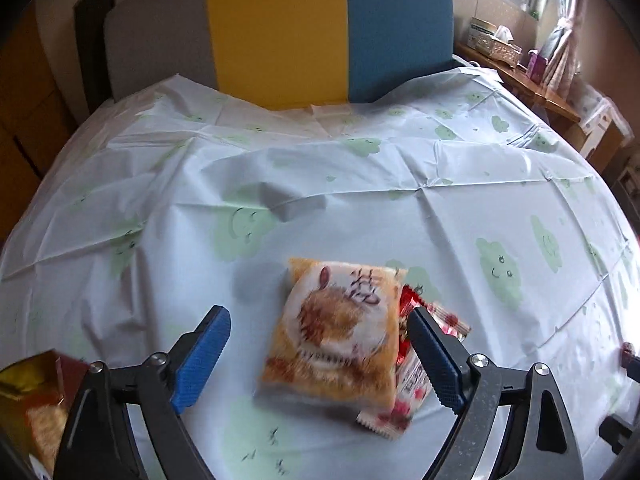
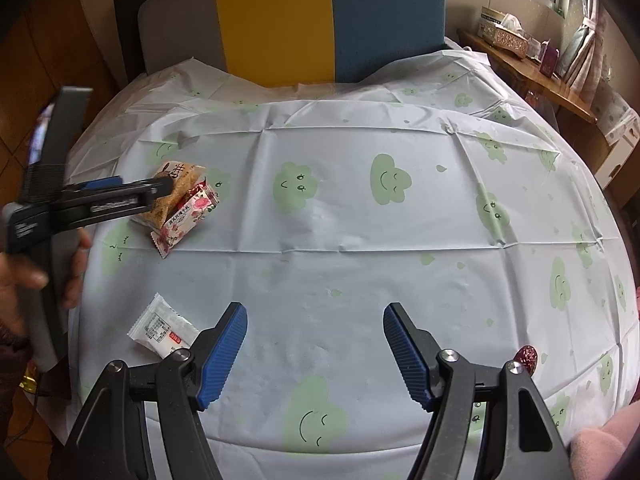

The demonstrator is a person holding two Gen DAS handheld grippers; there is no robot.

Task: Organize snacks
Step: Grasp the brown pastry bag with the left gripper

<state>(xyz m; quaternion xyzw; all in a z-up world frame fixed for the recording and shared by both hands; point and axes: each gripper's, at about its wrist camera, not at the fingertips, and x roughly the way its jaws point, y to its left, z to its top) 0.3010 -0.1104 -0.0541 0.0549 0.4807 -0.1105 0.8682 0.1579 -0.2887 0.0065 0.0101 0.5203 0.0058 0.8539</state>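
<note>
An orange-and-white snack pack [image 1: 336, 332] lies on the tablecloth, on top of a red-and-white rose-print pack [image 1: 408, 384]. My left gripper [image 1: 320, 340] is open with its blue fingers on either side of this pile, not touching it. In the right wrist view the same pile, orange pack [image 2: 176, 188] and rose pack [image 2: 188, 216], lies at the left with the left gripper [image 2: 120, 196] over it. My right gripper [image 2: 316, 344] is open and empty above bare cloth. A white snack pack [image 2: 164, 330] lies just left of its left finger. A small red wrapped candy [image 2: 527, 356] lies by its right finger.
The table carries a pale cloth with green clouds [image 2: 360, 240]. A grey, yellow and blue chair back [image 1: 280, 28] stands at the far edge. A gold and red snack box [image 1: 32, 400] is at the left. A wooden shelf with tissue boxes [image 1: 500, 44] is at the far right.
</note>
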